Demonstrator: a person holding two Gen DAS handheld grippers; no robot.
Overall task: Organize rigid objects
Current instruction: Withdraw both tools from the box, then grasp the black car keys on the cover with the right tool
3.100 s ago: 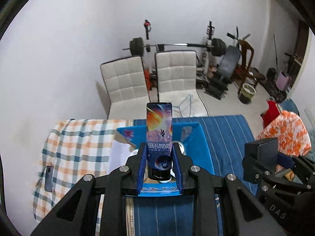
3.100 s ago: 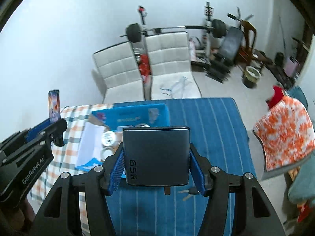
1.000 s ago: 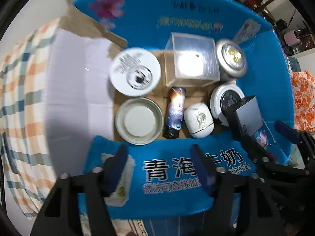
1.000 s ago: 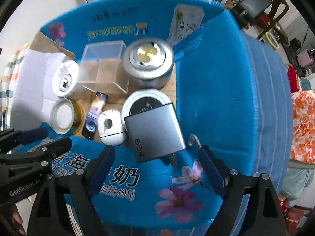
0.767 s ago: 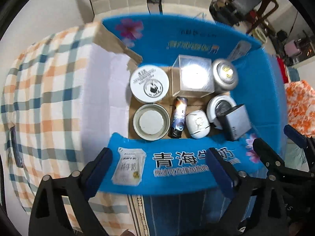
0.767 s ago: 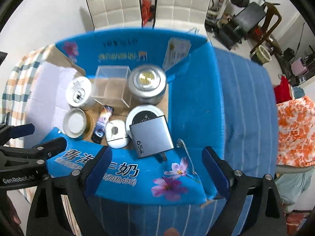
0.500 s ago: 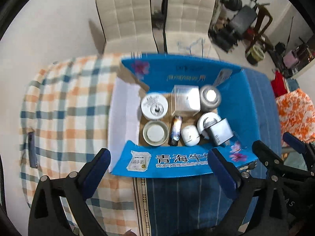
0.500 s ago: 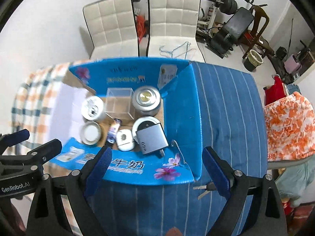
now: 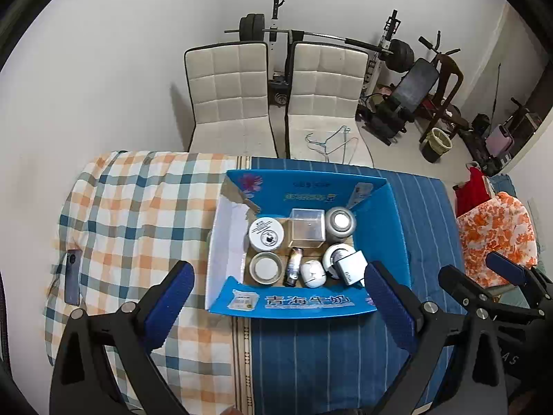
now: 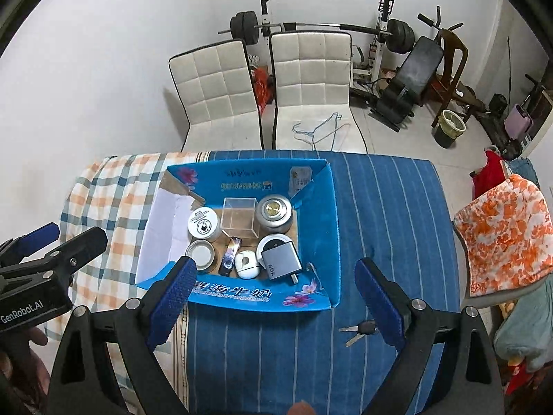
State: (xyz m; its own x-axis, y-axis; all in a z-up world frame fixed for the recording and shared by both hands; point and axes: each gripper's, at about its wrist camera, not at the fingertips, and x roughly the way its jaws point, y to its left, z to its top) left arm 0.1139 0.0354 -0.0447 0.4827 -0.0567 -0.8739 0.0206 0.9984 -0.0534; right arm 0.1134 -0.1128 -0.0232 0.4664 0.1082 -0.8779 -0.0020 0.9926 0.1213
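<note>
An open blue cardboard box [image 9: 380,221] [image 10: 321,228] stands on the table. It holds a dark printed tube [image 9: 293,266] [image 10: 230,251], a grey 65W charger [image 9: 352,268] [image 10: 280,261], a clear cube [image 9: 307,228], a silver can [image 9: 340,223], white jars [image 9: 266,237] and a white egg-shaped thing [image 9: 312,273]. My left gripper [image 9: 276,294] is open and empty, high above the box's near side. My right gripper [image 10: 273,287] is open and empty too, also raised above the box.
A dark phone [image 9: 72,276] lies on the checked cloth at the left. Keys [image 10: 359,332] lie on the blue striped cloth right of the box. Two white chairs [image 9: 276,97] stand behind the table. An orange-flowered chair [image 10: 501,228] is at the right.
Both grippers let go of the tube and the charger, which now lie in the box. Both have since risen and pulled back, open, so the whole table shows.
</note>
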